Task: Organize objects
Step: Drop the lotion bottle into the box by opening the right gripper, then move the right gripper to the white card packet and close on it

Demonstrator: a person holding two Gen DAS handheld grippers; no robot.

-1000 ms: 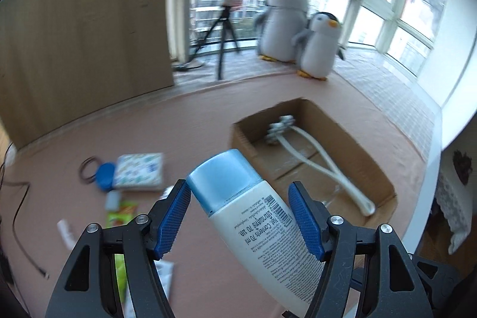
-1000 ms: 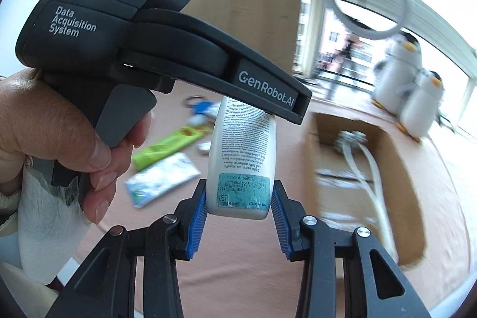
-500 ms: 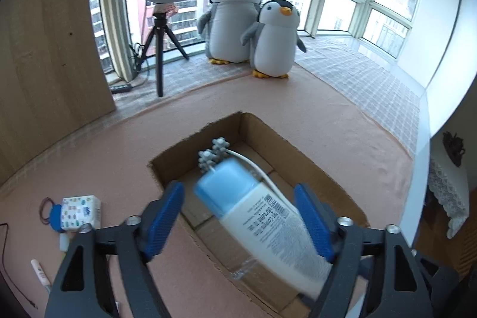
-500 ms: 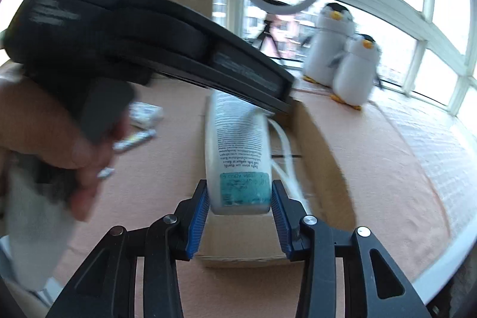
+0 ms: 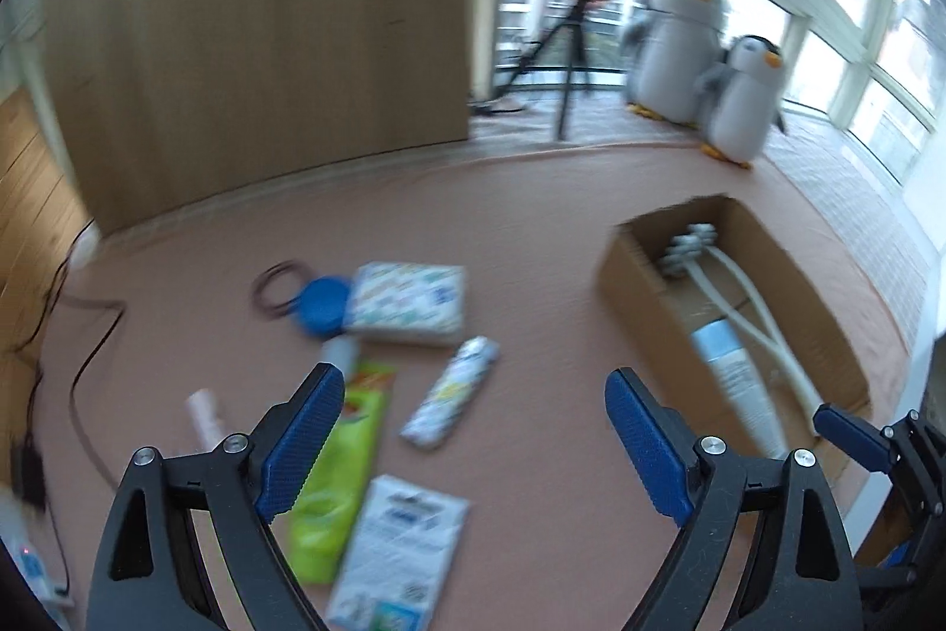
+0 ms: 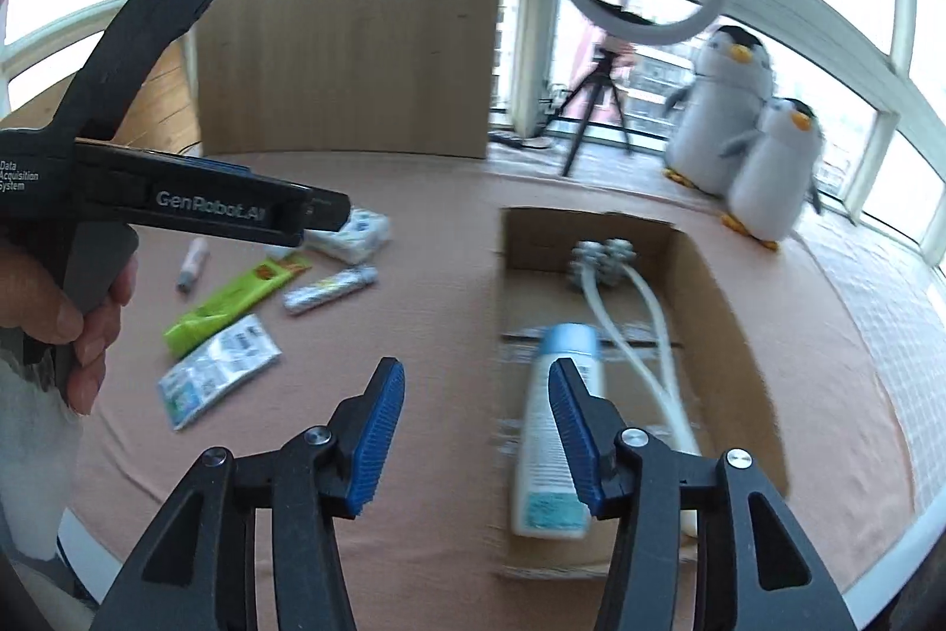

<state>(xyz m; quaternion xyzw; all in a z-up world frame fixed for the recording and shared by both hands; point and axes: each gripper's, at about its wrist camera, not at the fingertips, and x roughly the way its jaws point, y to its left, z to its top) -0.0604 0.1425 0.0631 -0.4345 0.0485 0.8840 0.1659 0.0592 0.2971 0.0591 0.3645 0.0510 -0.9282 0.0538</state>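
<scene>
Your left gripper (image 5: 473, 430) is spread wide at the bottom of its frame, holding nothing. Your right gripper (image 6: 476, 433) is likewise parted and empty. Your hand (image 6: 65, 311) grips the left handle at mid-left.

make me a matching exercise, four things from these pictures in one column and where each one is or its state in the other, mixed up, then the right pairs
Things:
1. white bottle
2. green packet
3. left tool
4. plush penguins

Places or states:
A. by the window, behind the cardboard box
B. open, holding nothing
C. lying inside the cardboard box
D. on the pink cloth, outside the box

Pairs: 1-C, 2-D, 3-B, 4-A
</scene>
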